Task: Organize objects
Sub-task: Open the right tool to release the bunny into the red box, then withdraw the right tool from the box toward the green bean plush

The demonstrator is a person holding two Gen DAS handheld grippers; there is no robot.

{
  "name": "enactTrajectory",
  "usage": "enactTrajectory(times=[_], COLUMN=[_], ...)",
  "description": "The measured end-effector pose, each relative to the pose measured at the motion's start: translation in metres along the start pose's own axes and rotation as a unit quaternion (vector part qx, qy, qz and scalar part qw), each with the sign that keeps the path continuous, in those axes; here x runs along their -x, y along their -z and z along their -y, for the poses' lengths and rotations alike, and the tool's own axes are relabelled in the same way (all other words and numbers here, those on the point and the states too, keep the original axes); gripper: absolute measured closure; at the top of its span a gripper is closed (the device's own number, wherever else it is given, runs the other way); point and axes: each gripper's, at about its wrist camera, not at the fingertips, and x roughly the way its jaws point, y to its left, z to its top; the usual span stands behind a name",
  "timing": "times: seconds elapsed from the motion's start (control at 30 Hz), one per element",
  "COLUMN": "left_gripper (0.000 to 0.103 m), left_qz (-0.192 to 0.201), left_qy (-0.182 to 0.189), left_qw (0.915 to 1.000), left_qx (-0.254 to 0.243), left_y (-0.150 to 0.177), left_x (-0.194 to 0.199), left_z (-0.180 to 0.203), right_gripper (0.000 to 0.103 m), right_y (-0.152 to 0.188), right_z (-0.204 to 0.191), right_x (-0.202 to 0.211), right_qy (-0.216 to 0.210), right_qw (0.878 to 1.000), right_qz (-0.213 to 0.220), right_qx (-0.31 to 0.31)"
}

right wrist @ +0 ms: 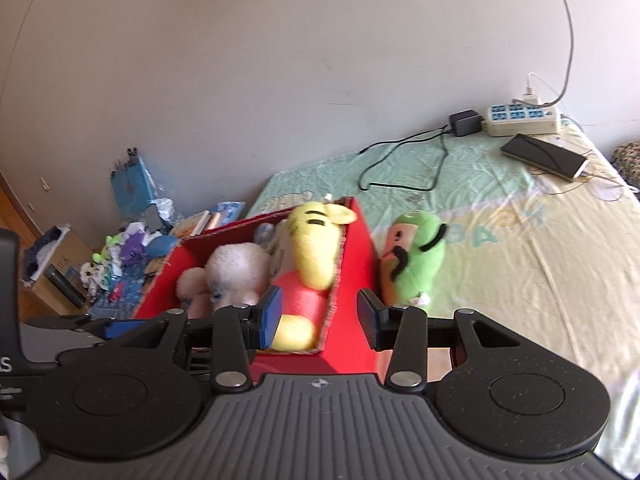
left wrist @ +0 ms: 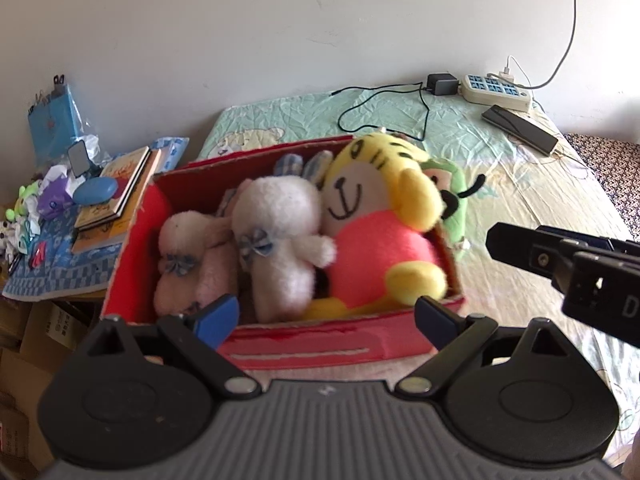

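1. The red box [left wrist: 288, 340] on the bed [left wrist: 520, 184] holds three plush toys packed tight.
2. The green plush [right wrist: 416, 256] lies outside, just right of it, not yet stowed.
3. The left gripper [left wrist: 326, 316] is spread wide and the right gripper [right wrist: 318, 318] is parted; both are empty at the box's near edge.

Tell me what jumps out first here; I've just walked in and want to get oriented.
A red box sits on the bed, packed with soft toys: a yellow tiger at its right end and two white bunnies beside it. A green plush toy lies outside on the sheet, against the box's right wall. Both tools, left and right, hang open in front of the box.
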Motion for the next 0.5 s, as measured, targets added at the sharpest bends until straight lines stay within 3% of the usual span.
enactTrajectory(times=[0.27,0.5], left_gripper=[0.005,0.005], left_qz=[-0.018,-0.029], left_qy=[-0.002,0.0], left_qw=[0.9998,0.9995], left_qx=[0.011,-0.011], left_y=[0.008,0.014], left_x=[0.0,-0.003], left_z=[0.027,0.06], right_gripper=[0.056,0.055], right_y=[0.008,0.012], right_z=[0.02,0.039], right_x=[0.01,0.017], right_qy=[0.038,0.063], right_qw=[0.999,0.998], right_qz=[-0.01,-0.02], right_qx=[0.01,0.001])
